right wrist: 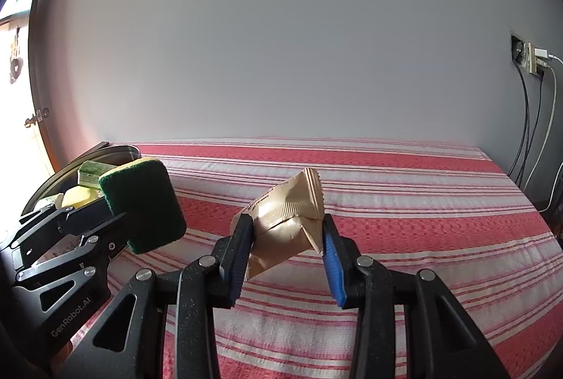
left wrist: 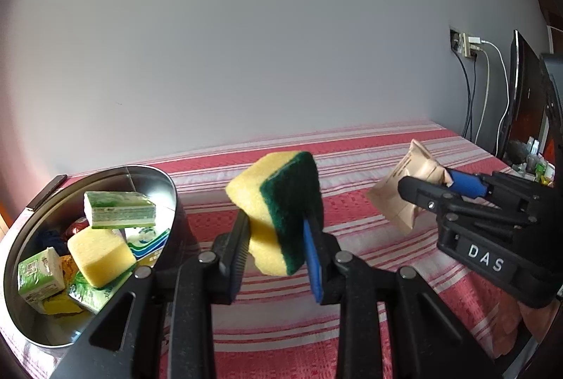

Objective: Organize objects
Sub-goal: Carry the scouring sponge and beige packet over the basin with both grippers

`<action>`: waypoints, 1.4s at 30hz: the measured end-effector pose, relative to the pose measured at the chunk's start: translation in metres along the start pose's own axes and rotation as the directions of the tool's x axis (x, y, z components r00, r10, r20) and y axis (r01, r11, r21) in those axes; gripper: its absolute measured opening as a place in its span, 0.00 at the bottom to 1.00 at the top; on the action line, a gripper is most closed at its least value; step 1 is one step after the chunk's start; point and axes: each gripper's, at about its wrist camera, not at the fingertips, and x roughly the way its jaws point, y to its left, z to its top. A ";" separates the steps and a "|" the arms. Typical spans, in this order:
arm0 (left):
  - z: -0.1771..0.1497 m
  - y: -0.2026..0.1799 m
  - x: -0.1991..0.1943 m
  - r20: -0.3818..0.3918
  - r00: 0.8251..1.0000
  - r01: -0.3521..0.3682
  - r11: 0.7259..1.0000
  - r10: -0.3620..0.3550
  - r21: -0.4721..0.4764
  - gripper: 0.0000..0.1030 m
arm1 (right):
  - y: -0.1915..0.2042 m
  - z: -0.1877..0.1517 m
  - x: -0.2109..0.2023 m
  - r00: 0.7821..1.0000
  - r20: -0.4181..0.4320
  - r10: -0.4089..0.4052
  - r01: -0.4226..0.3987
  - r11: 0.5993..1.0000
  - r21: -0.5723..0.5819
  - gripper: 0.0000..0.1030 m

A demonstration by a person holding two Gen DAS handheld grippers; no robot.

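Round metal tin (left wrist: pixel 174 199) at my left holding a yellow sponge (left wrist: pixel 100 256) and green packets (left wrist: pixel 119 210), my left gripper (left wrist: pixel 278 238) clamped on a yellow-green sponge (left wrist: pixel 281 203) above the striped cloth (left wrist: pixel 369 168), my right gripper (right wrist: pixel 286 238) pinching a tan pouch (right wrist: pixel 288 217) aloft.

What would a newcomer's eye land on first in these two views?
Probably the yellow-and-green sponge clamped in the left gripper above the red striped cloth. Next, the crumpled tan packet in the right gripper, and the metal bin at left, full of sponges and cartons.
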 end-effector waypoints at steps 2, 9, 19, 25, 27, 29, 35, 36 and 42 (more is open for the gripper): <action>-0.001 0.003 -0.001 0.004 1.000 -0.002 1.000 0.002 -0.006 0.27 | 0.001 -0.001 -0.001 1.000 0.000 0.006 -0.006 1.000 0.002 0.40; -0.004 0.011 -0.007 0.026 1.000 -0.013 1.000 0.014 -0.019 0.27 | 0.016 -0.001 0.001 1.000 -0.011 0.030 -0.030 0.999 -0.020 0.40; -0.007 0.032 -0.016 0.046 0.999 -0.025 0.998 0.028 -0.063 0.27 | 0.017 0.001 0.009 0.999 -0.028 0.043 -0.043 0.999 0.003 0.40; -0.006 0.048 -0.026 0.054 0.998 -0.014 0.995 0.019 -0.097 0.27 | 0.030 0.001 0.011 0.998 -0.029 0.058 -0.059 0.998 -0.018 0.40; -0.005 0.055 -0.030 0.060 0.998 -0.011 0.994 0.017 -0.110 0.27 | 0.037 0.002 0.012 0.997 -0.029 0.068 -0.068 0.997 -0.027 0.40; -0.003 0.063 -0.035 0.071 0.997 -0.013 0.993 0.022 -0.119 0.27 | 0.043 0.002 0.010 0.997 -0.026 0.076 -0.077 0.996 -0.036 0.40; 0.002 0.095 -0.048 0.093 0.995 -0.033 0.988 0.047 -0.151 0.27 | 0.058 0.014 0.004 0.992 -0.007 0.127 -0.127 0.991 -0.048 0.40; 0.003 0.100 -0.052 0.096 0.994 -0.038 0.987 0.054 -0.156 0.27 | 0.060 0.017 0.002 0.990 -0.001 0.138 -0.138 0.989 -0.050 0.40; 0.007 0.130 -0.066 0.107 0.989 -0.082 0.979 0.103 -0.185 0.27 | 0.079 0.031 -0.004 0.981 0.022 0.194 -0.192 0.979 -0.076 0.40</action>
